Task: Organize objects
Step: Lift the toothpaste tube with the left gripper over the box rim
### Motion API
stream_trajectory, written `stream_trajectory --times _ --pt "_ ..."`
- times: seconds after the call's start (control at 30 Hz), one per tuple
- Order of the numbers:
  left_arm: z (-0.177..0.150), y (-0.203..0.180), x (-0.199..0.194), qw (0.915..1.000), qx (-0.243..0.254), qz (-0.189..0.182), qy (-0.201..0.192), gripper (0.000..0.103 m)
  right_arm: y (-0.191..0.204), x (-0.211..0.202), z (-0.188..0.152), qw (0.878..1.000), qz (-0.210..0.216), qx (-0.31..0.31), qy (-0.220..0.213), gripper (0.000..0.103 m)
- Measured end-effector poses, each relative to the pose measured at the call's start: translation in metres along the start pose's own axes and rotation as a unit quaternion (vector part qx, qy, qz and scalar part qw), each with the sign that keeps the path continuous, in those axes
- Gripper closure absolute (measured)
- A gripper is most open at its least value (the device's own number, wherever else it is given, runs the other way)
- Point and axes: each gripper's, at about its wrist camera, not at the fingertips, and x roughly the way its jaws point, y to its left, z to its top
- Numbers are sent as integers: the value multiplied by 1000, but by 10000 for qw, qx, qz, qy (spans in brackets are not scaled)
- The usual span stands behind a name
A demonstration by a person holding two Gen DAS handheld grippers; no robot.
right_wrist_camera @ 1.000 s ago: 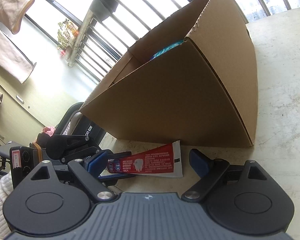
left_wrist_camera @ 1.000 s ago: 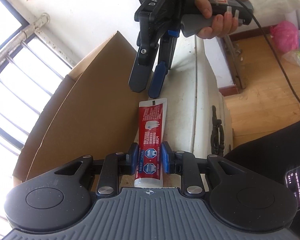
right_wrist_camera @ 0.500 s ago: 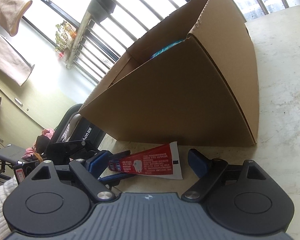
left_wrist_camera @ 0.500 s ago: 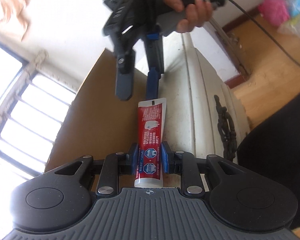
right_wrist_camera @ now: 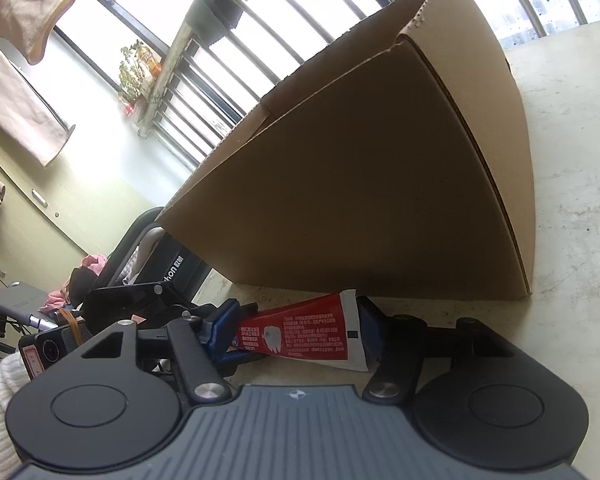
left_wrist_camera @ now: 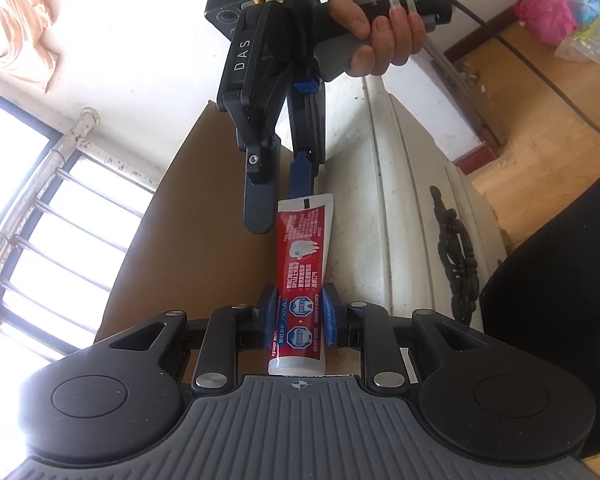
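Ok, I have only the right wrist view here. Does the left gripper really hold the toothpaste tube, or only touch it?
Observer: It holds it. In the left wrist view, both fingers of the left gripper press on the toothpaste tube, far from its crimped end.
Operator: What is beside the tube there?
Observer: White furniture with a dark ornate handle.
Operator: And my gripper?
Observer: A bare hand holds the right gripper, which is closing, with the crimped end between its fingers.

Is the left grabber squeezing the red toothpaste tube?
Touching. The left wrist view shows the left gripper with both blue pads pressed against the sides of the toothpaste tube, no gap on either side.
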Motion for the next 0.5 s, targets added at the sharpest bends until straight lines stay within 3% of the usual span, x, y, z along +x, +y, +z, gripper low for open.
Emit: stream_trajectory --times 0.1,0.2,0.5 --pt "-1 4 -3 9999 -110 -21 -15 82 -1 -1 0 9997 161 168 79 37" --pt "-2 3 -3 9999 -98 16 -39 82 -8 -2 -4 9955 713 604 152 37" --pt "-1 8 -5 9996 -274 5 -36 82 7 6 -9 9990 410 180 78 40"
